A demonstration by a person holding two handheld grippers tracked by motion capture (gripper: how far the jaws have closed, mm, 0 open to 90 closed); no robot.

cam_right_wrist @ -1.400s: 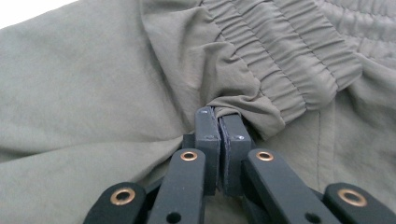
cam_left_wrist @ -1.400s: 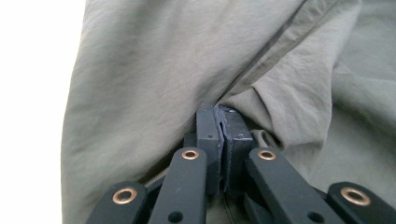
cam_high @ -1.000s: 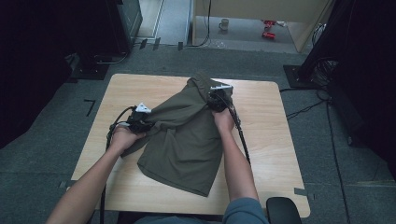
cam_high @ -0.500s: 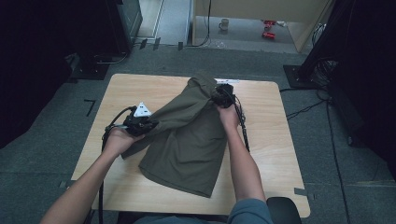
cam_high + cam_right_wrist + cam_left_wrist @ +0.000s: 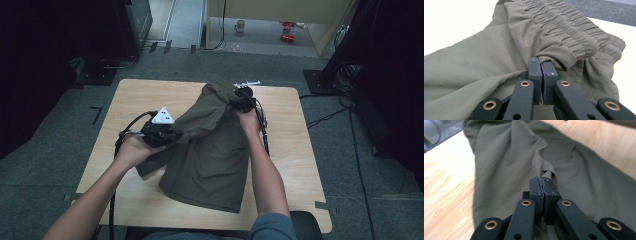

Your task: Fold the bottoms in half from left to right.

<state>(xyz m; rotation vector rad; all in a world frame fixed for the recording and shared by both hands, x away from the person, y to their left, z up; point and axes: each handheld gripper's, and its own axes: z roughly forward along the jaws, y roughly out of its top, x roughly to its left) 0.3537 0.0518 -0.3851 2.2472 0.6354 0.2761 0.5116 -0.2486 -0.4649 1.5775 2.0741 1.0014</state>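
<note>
An olive green pair of shorts (image 5: 210, 145) with an elastic waistband (image 5: 571, 32) lies partly lifted over the wooden table (image 5: 135, 100). My left gripper (image 5: 172, 135) is shut on a fold of the fabric (image 5: 546, 173) at the garment's left side, raised off the table. At the far end my right gripper (image 5: 240, 100) is shut on the gathered cloth just under the waistband (image 5: 549, 58). The fabric stretches in a ridge between the two grips, and the lower hem (image 5: 200, 195) rests on the table near the person.
The table's right part (image 5: 290, 150) is bare wood. Cables (image 5: 262, 132) trail from both grippers along the person's forearms. Black equipment stands (image 5: 345, 65) and grey floor surround the table, with a mug (image 5: 240, 25) on the floor far behind.
My left gripper has risen and moved toward the centre with its fold of fabric. The right gripper has lifted the waistband end slightly, bunching the shorts into a ridge.
</note>
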